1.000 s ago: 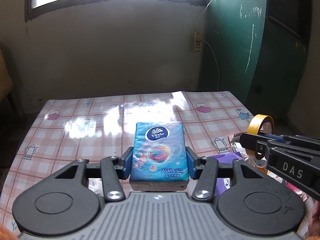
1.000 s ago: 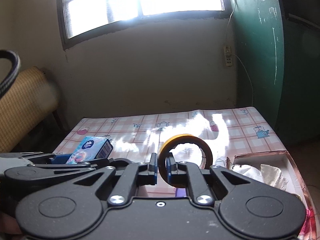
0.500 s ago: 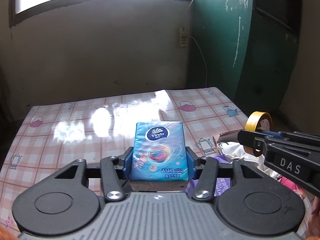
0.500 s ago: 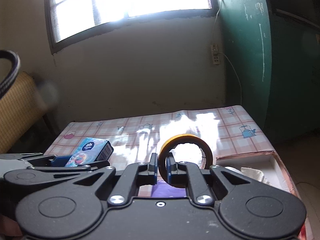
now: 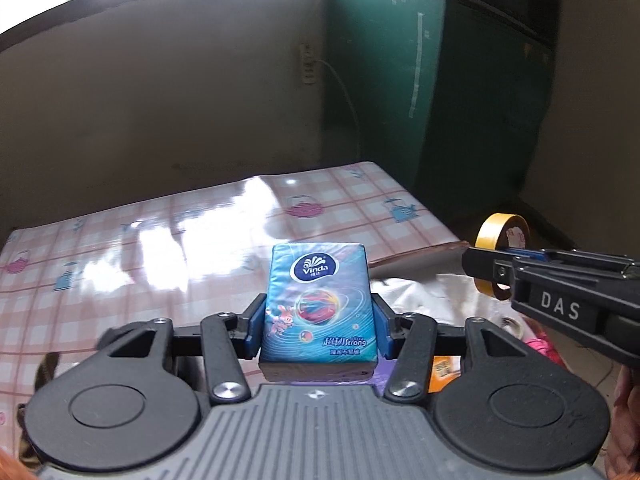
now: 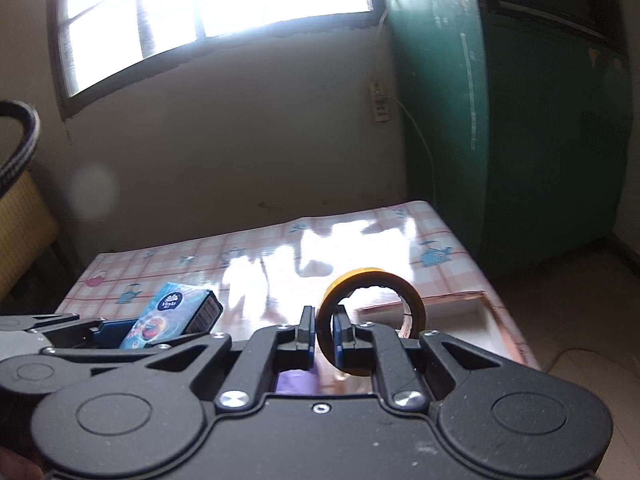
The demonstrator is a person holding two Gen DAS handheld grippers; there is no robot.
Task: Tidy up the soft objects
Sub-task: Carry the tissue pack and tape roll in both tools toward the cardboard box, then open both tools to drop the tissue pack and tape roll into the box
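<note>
A blue Vinda tissue pack (image 5: 318,300) is clamped flat between the blue pads of my left gripper (image 5: 319,322), held above the checked tablecloth (image 5: 160,240). To its right, my right gripper (image 5: 478,266) is shut on the wall of a yellow tape roll (image 5: 490,236), which stands upright. In the right wrist view the tape roll (image 6: 368,274) sits in the right gripper (image 6: 323,332), over the near left corner of an open box (image 6: 500,320). The tissue pack (image 6: 168,316) shows at the lower left.
The open box (image 5: 420,250) at the table's right edge holds a white cloth (image 5: 420,292) and pink and orange items. Something purple (image 6: 296,380) lies under the grippers. A green door (image 5: 480,100) stands behind the table's right corner, and a woven chair (image 6: 20,232) at the far left.
Both grippers have swung to the right together, toward the box; the table has slid leftward in both views. Both grips are unchanged.
</note>
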